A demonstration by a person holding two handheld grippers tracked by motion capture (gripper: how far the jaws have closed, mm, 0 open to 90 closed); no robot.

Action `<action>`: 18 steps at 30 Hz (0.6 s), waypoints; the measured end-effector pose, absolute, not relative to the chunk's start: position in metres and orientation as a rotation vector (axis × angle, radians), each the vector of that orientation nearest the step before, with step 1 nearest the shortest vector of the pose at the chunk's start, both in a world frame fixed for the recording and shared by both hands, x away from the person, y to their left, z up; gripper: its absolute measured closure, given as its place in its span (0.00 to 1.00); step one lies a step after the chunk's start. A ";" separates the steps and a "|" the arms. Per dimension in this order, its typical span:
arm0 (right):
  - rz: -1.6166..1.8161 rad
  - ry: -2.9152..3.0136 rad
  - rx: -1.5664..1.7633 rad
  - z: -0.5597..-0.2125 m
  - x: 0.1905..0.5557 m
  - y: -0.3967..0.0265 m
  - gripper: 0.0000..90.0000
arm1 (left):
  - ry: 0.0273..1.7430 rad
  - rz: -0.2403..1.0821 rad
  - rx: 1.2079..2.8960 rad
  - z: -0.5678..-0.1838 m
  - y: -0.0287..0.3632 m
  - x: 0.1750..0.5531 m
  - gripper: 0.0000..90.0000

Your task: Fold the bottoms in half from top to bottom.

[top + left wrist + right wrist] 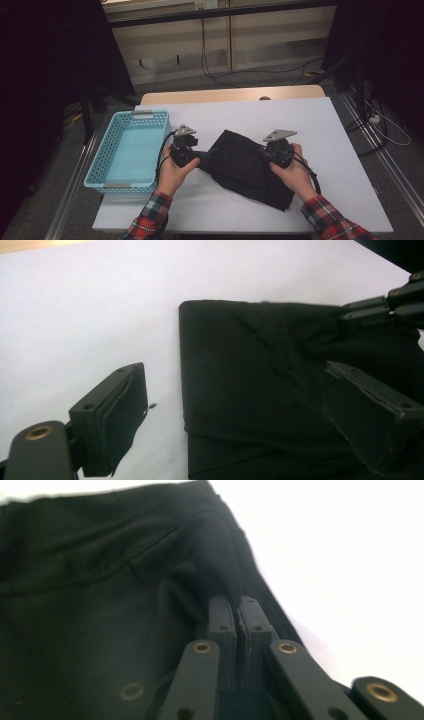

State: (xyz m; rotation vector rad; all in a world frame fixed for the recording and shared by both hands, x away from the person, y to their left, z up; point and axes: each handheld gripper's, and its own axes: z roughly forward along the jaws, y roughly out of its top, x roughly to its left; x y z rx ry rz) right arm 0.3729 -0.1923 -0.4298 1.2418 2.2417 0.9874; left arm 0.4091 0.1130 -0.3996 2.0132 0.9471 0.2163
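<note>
the jaws of the right gripper (239, 611) are pressed together on a small pinched ridge of the black cloth (248, 167), which rises in a peak just ahead of their tips. the jaws of the left gripper (235, 415) stand wide apart and hold nothing; the cloth's folded edge lies between them, one jaw over bare worktop (310, 125), the other over the fabric.

the pinch looks thin, so my guess is that a lift could slip the fabric out, or raise only the top layer and let the fold fall open. the left jaws, closing where they are, could catch the edge unevenly or scrape the worktop.

the cloth lies flat on the worktop, spreading out from both sets of jaws and between the two hands. beyond the left gripper, well clear of the cloth, sits a light blue basket (99, 165), and nothing is in it.
</note>
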 end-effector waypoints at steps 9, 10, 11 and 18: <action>0.954 2.197 1.341 -0.436 0.378 -0.209 0.64 | 0.945 0.208 2.006 -0.401 0.110 0.409 0.14; 0.964 2.205 1.355 -0.437 0.379 -0.210 0.63 | 0.948 0.209 2.004 -0.402 0.110 0.410 0.14; 0.957 2.214 1.358 -0.439 0.380 -0.210 0.63 | 0.948 0.208 2.006 -0.402 0.110 0.410 0.14; 0.963 2.267 1.356 -0.445 0.384 -0.208 0.92 | 0.948 0.217 2.012 -0.402 0.112 0.410 0.14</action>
